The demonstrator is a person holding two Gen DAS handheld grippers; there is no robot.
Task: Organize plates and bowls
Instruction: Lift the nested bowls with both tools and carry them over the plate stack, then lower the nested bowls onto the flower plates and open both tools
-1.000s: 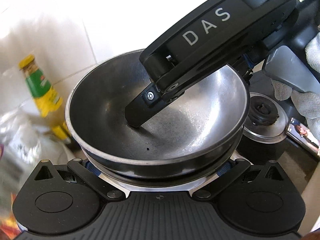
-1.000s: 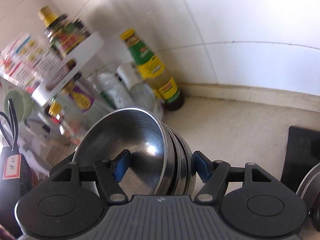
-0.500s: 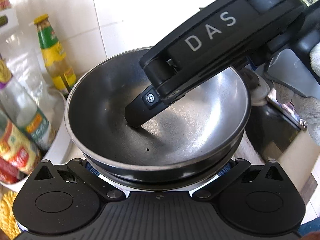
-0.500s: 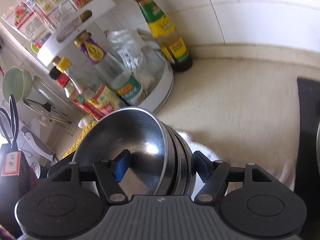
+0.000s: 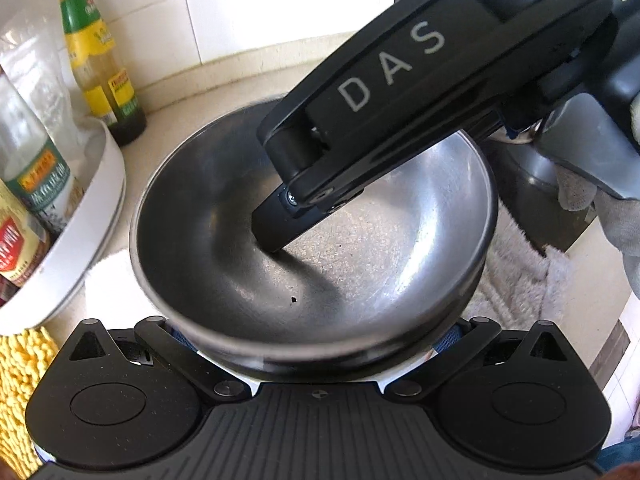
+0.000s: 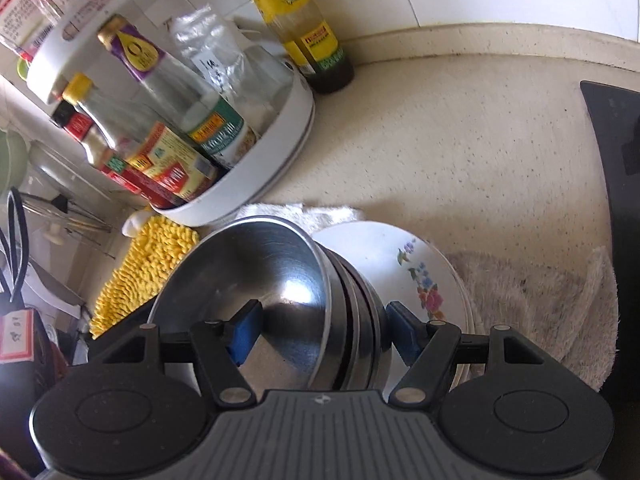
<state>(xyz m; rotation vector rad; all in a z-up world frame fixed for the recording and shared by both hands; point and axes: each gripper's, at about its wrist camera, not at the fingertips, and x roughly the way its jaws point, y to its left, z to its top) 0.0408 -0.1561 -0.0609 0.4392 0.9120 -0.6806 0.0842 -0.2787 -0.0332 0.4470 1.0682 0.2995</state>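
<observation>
A stack of nested steel bowls (image 5: 360, 264) is held by both grippers. My right gripper (image 6: 324, 332) is shut on the stack's rim, one blue pad inside the top bowl (image 6: 256, 280) and one outside. In the left wrist view the right gripper (image 5: 276, 236) reaches down into the bowl. My left gripper (image 5: 316, 332) stands at the near side of the stack with its fingertips hidden under the rim. A white plate with a flower pattern (image 6: 416, 276) lies on the counter just beneath the stack.
A white turntable rack (image 6: 276, 160) with sauce bottles stands at the left. A green-and-yellow bottle (image 6: 296, 20) stands by the tiled wall. A yellow mat (image 6: 148, 264) and a beige towel (image 6: 540, 304) lie on the counter. A black appliance (image 6: 616, 200) is at the right.
Both grippers have carried the bowl stack downward toward the counter. The rack, the bottles and the flowered plate have come into view below.
</observation>
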